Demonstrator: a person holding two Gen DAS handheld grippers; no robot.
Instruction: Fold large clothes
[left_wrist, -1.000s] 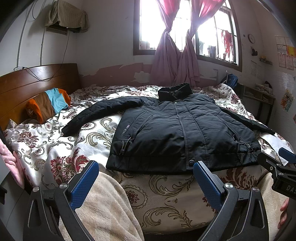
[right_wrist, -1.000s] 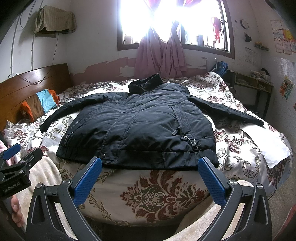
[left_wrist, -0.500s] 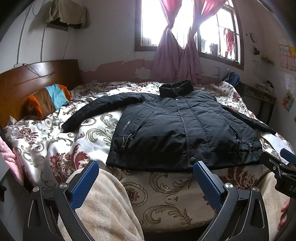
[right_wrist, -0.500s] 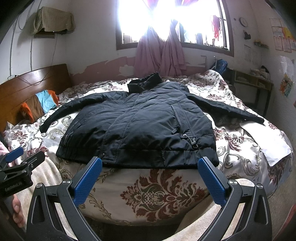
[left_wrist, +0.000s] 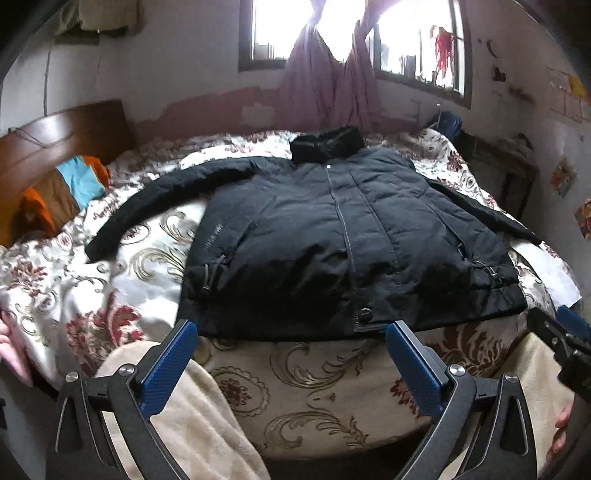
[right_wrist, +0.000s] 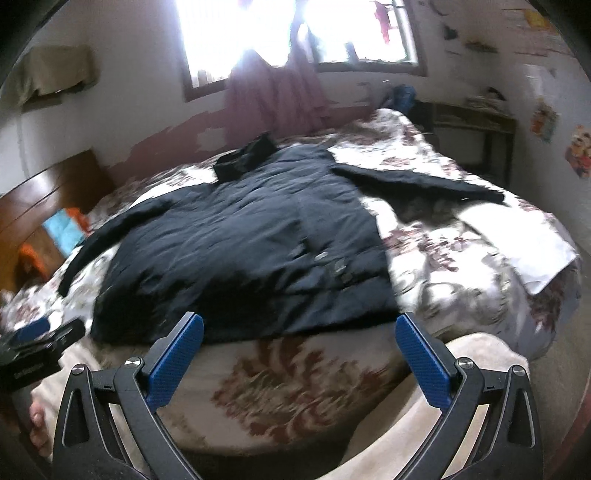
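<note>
A black padded jacket (left_wrist: 343, 236) (right_wrist: 251, 243) lies flat and zipped on the flowered bedspread, collar toward the window, both sleeves spread out to the sides. Its hem runs along the near side of the bed. My left gripper (left_wrist: 291, 354) hangs open just short of the hem, near the zip's lower end, with nothing between its blue pads. In the right wrist view my right gripper (right_wrist: 299, 350) is open too, in front of the hem's right half. Each gripper shows at the edge of the other's view.
The bed (left_wrist: 317, 384) fills the room's middle, with a wooden headboard (left_wrist: 55, 144) and an orange-blue pillow (left_wrist: 62, 188) at the left. A beige blanket (left_wrist: 184, 417) drapes over the near edge. A white sheet (right_wrist: 517, 236) lies at the right. A desk (right_wrist: 476, 125) stands by the far wall.
Both grippers have come closer to the bed and tilted down, so the jacket looks larger. The right wrist view has swung and rolled to the right. Both stayed open.
</note>
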